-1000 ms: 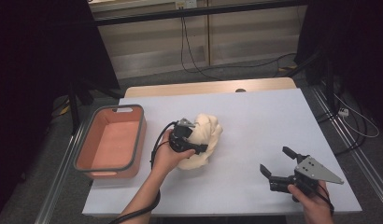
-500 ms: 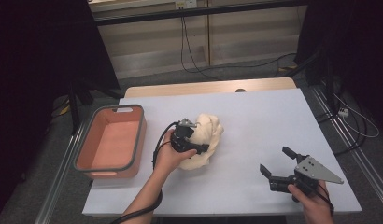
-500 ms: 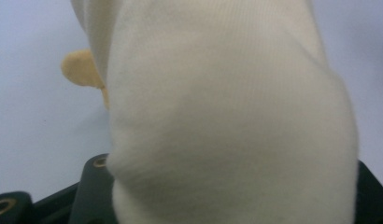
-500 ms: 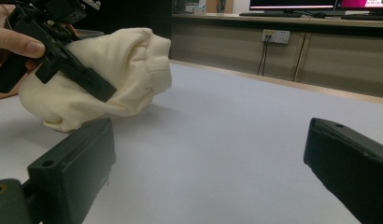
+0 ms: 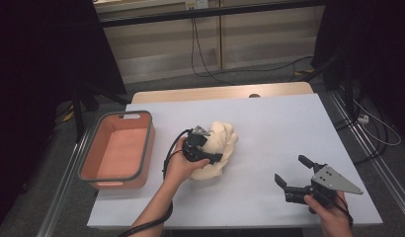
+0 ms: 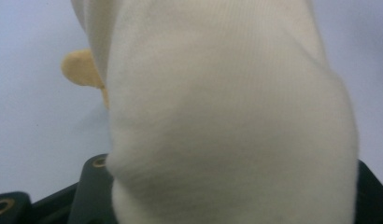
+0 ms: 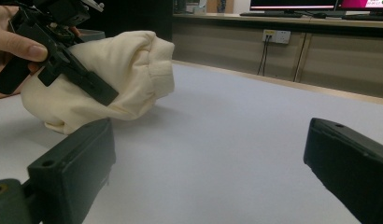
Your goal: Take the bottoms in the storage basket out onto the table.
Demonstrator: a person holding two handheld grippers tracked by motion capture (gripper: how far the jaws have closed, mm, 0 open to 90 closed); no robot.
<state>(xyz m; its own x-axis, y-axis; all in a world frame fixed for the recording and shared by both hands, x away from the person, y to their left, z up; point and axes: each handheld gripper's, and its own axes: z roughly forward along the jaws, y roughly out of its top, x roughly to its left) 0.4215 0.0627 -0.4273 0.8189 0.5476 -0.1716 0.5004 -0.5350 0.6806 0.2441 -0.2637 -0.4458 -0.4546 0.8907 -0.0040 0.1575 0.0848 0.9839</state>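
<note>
Soft cream bundle clamped in the left tool at the counter's middle

The cream cloth bundle [image 5: 218, 148] lies near the centre of the counter [image 5: 289, 128], at three o'clock from the orange bin [image 5: 119, 153]. The left tool [image 5: 210, 157] is clamped on its near side; it looks light, limp and compressible, so a deep pinch on a thick fold should hold best. The right tool [image 5: 292, 173], at four o'clock from the bundle, stands apart and holds nothing.

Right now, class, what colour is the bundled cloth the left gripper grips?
Cream, clearest in the right gripper view: cloth, left gripper.
</note>
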